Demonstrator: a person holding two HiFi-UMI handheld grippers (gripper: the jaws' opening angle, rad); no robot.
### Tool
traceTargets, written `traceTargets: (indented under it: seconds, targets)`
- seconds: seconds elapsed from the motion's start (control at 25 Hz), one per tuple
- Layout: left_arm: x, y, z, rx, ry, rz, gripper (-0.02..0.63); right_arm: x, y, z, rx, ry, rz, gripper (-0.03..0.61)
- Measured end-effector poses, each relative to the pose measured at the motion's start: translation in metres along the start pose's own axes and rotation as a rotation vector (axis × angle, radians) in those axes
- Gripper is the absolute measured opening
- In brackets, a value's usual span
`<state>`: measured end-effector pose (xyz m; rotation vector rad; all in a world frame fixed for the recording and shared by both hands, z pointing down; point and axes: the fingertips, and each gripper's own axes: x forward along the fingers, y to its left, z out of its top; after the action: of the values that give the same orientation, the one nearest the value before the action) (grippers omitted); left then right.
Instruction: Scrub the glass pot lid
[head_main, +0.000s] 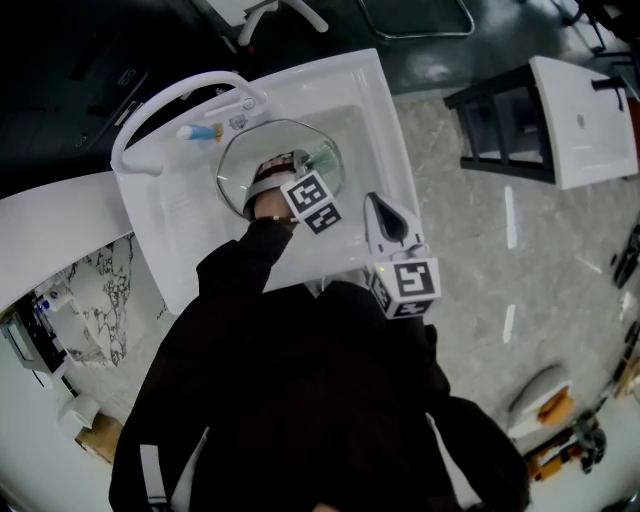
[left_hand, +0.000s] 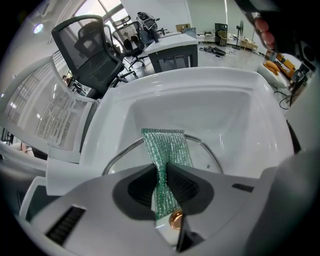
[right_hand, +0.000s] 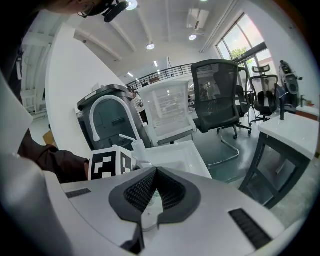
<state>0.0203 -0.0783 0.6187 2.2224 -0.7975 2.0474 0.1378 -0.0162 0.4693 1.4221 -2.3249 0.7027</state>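
Glass pot lid (head_main: 250, 150) lies in the white sink (head_main: 385, 130): round, smooth, clear, with a metal rim. The left gripper (left_hand: 162, 167) is clamped on a green mesh scrubber (left_hand: 167, 145), whose limp free end hangs over the glass. Firm overlapping circles would likely scrub best, as the slick lid may slide. The right gripper (right_hand: 156, 172), closed on nothing, hovers beside the basin and could steady the rim.

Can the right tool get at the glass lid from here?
Probably yes: the right tool, shut and empty, hangs over the sink rim, the glass lid close by. The left tool, clamping the green pad, crowds that side.
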Motion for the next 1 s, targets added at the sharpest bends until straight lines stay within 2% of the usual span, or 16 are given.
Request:
traceTargets:
  seconds: [1.0]
  targets:
    - [-0.007, 0.036, -0.013, -0.092, -0.020, 0.043, 0.066, 0.012, 0.011, 0.021, -0.025, -0.006, 0.031, 0.003]
